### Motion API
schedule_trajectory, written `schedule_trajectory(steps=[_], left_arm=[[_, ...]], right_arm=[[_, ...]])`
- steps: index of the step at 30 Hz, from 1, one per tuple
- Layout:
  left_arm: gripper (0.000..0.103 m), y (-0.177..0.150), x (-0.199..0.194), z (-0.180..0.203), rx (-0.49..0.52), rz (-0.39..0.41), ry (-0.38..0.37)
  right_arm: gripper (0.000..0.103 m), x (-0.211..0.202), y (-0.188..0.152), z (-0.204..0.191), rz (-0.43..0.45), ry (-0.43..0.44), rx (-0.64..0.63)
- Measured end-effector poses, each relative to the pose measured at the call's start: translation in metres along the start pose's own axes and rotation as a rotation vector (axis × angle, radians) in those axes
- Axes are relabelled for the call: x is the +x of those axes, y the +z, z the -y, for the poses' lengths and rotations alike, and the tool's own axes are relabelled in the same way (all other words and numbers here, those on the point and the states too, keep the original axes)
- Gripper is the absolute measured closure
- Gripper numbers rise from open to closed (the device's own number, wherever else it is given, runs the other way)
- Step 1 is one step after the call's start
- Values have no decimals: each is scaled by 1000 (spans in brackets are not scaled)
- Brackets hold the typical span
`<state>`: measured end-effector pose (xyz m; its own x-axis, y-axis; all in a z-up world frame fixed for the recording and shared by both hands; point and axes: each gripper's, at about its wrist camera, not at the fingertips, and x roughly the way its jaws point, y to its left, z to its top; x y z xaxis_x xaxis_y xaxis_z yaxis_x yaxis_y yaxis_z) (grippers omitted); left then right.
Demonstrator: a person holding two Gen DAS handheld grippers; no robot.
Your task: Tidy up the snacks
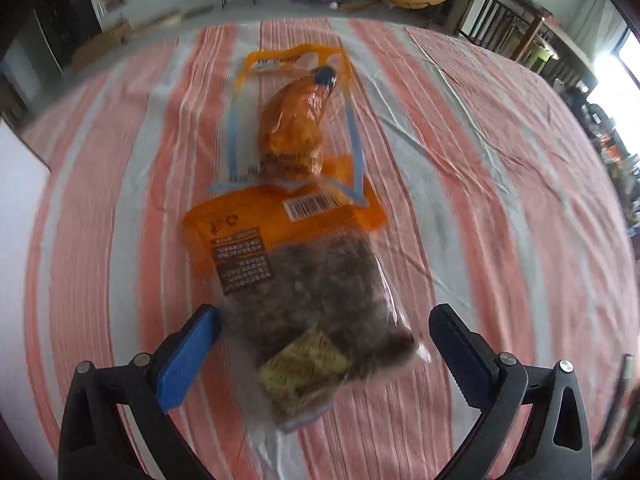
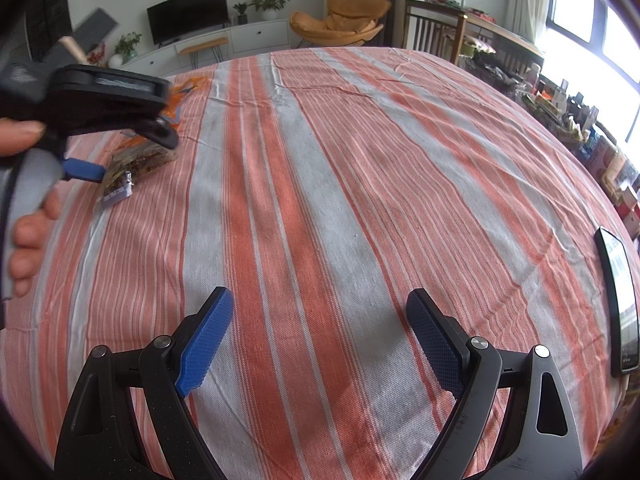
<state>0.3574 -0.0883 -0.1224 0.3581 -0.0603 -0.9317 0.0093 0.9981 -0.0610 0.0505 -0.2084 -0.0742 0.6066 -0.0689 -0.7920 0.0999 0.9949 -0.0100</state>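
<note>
The left tool (image 1: 324, 328) hangs with its blue pads spread wide to either side of the near end of the dark snack packet (image 1: 308, 304), likely so it can close across the narrow width. That packet lies flat on the striped surface (image 1: 500, 200), its long axis running away from the camera, overlapping the orange snack packet (image 1: 296, 128) beyond it in line. The right tool (image 2: 320, 332) is equally wide and empty, well apart over bare cloth.
</note>
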Motion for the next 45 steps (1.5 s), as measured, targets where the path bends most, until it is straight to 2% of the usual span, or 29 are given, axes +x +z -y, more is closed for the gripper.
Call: schedule_trajectory(steps=[2,4,6,9,14,18,20,21,22,23,26,45], left_arm=[[0,-1,3,6,16,29,45],[3,-5,1,3,5,65,34],[25,-14,-7,-1,38,134,35],[31,-31,-16,-17,83,130,3],[31,-90,-44,-77,118,147,14],[29,-134,-63,-129,82,145,0],[23,-149,-69,-139,91,160,-15],[11,-155,-69,-140,105,176,-17],[5,-160,-67,-140,122,189,-11],[0,-161,-65,-141,123,200,-1],[0,-162,-64,-140,104,251,-7],[0,-160,-64,-139,100,257,-5]], right_arm=[[12,0,0,0,0,0,0],[12,0,0,0,0,0,0],[12,0,0,0,0,0,0],[12,0,0,0,0,0,0],[12,0,0,0,0,1,0],[12,0,0,0,0,0,0],[12,0,0,0,0,0,0],[12,0,0,0,0,0,0],[12,0,0,0,0,0,0],[12,0,0,0,0,1,0],[12,0,0,0,0,2,1],[12,0,0,0,0,1,0]])
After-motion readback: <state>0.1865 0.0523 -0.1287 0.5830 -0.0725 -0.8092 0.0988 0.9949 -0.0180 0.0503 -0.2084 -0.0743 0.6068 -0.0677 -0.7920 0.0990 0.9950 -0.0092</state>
